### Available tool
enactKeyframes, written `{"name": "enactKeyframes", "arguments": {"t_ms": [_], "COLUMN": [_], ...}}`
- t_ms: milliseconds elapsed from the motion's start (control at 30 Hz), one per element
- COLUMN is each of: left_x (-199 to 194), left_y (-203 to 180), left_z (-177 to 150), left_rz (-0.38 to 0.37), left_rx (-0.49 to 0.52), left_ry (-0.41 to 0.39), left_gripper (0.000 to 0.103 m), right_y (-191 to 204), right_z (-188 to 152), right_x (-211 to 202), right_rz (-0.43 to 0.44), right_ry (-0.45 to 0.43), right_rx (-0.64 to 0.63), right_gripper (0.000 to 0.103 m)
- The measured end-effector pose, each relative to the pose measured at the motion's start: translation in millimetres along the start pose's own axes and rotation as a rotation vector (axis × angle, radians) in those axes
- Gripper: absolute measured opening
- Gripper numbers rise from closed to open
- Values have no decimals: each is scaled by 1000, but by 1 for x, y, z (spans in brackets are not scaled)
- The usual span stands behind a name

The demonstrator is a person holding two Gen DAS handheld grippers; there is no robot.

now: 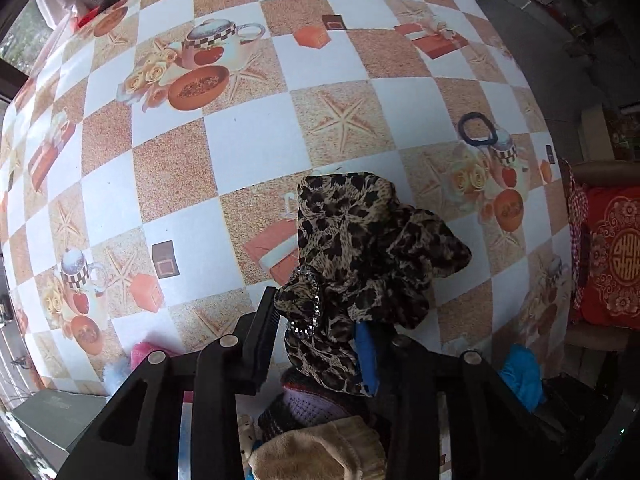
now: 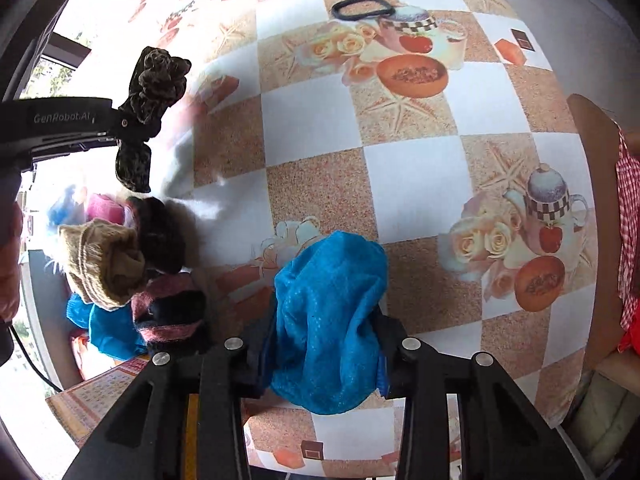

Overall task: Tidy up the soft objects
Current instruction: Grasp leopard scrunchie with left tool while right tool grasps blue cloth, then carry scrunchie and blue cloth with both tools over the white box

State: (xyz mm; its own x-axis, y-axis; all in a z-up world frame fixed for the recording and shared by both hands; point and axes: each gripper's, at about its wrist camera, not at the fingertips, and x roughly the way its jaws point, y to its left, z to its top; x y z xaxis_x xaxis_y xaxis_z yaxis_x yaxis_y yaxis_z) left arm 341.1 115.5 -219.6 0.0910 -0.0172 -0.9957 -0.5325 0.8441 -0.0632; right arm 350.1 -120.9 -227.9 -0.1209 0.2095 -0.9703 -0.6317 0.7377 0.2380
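Observation:
My left gripper (image 1: pixel 320 336) is shut on a leopard-print fabric hair piece (image 1: pixel 360 248) with a rhinestone trim, held above the table; it also shows in the right wrist view (image 2: pixel 152 92) at the left. My right gripper (image 2: pixel 324 344) is shut on a blue cloth (image 2: pixel 328 312) just above the table. A pile of soft things lies at the table's near-left edge: a tan knit sock (image 2: pixel 100 264), a dark fuzzy piece (image 2: pixel 160 232), a pink-and-black striped knit (image 2: pixel 168 312) and more blue cloth (image 2: pixel 108 328). A black hair band (image 2: pixel 362 8) lies far across the table.
The table carries a checkered cloth (image 1: pixel 248 136) with printed teapots and starfish. A red cushion (image 1: pixel 612 256) sits on a chair at the right. A pink item (image 1: pixel 144 354) lies at the near edge. The black hair band (image 1: pixel 478 130) lies to the right.

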Motion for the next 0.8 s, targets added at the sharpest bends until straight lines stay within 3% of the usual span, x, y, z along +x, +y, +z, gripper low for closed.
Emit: {"name": "enactKeyframes", "arguments": {"t_ms": [167, 267, 367, 633, 800], "left_x": [-31, -66, -90, -131, -146], "left_y": [-30, -55, -61, -96, -111], "left_z": [-17, -64, -80, -138, -172], "left_rz": [-39, -67, -96, -146, -174], "left_rx": [73, 114, 155, 252, 318], "left_ry": [-62, -88, -102, -167, -190], "left_gripper": [39, 39, 39, 39, 39], "right_y": [-12, -19, -19, -24, -18], "right_z": [-13, -26, -39, -84, -107], "right_x": [-27, -44, -57, -96, -94], "right_rz": [7, 4, -4, -18, -28], "right_ry": [-38, -56, -80, -141, -171], "right_rx": [42, 69, 98, 174, 204], "right_gripper": [39, 39, 39, 39, 39]}}
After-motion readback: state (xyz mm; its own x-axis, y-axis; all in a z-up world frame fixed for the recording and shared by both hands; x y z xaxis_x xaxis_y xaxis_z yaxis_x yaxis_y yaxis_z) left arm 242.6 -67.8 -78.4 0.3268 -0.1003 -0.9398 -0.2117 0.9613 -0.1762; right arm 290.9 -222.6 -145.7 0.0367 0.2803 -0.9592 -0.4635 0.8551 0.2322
